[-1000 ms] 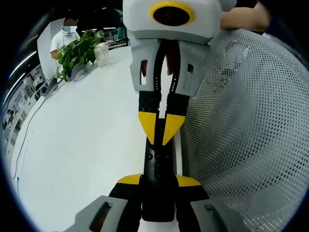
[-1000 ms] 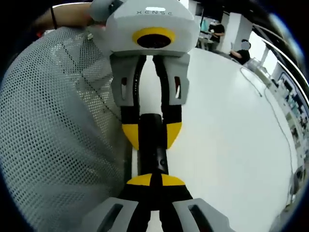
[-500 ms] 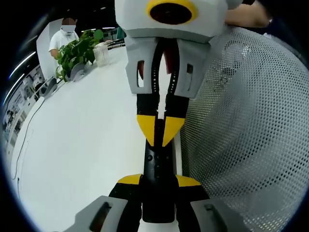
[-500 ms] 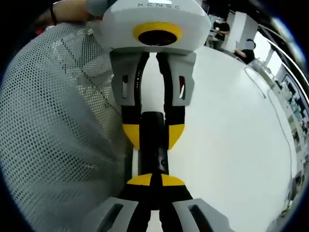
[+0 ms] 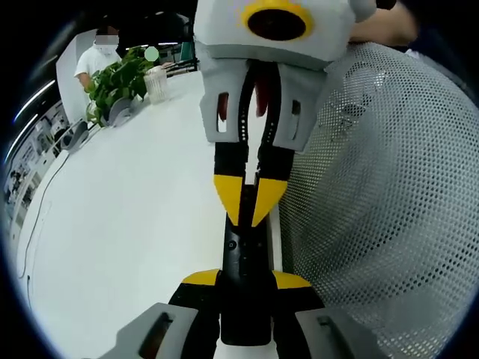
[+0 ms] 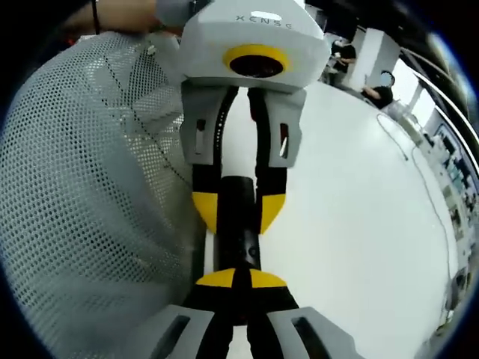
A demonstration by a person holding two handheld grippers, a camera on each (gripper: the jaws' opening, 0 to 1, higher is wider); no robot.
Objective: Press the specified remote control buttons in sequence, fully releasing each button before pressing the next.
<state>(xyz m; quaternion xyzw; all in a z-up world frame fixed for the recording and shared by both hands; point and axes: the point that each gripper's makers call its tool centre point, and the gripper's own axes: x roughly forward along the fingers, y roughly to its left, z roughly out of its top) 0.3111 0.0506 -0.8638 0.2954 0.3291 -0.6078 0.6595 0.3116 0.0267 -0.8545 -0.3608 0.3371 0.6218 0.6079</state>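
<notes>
Left gripper (image 5: 245, 278) pinches the near end of a slim black remote (image 5: 244, 258) between yellow-tipped jaws. Right gripper (image 6: 236, 278), jaws pressed together, rests its tips on the remote's face. Both hover over a smooth white table (image 5: 127, 209) beside grey perforated mesh (image 5: 382, 209); a leafy plant (image 5: 116, 82) stands far left.

"XENSE" atop the left hand-held gripper (image 6: 239, 213)

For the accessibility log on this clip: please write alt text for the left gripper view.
A black remote sits clamped in the left tool at the bottom of the view, while the right tool, coming from above, has its closed yellow tips on the remote's face. A white table spreads to the left, with a potted plant at its far end; grey mesh is on the right.
</notes>
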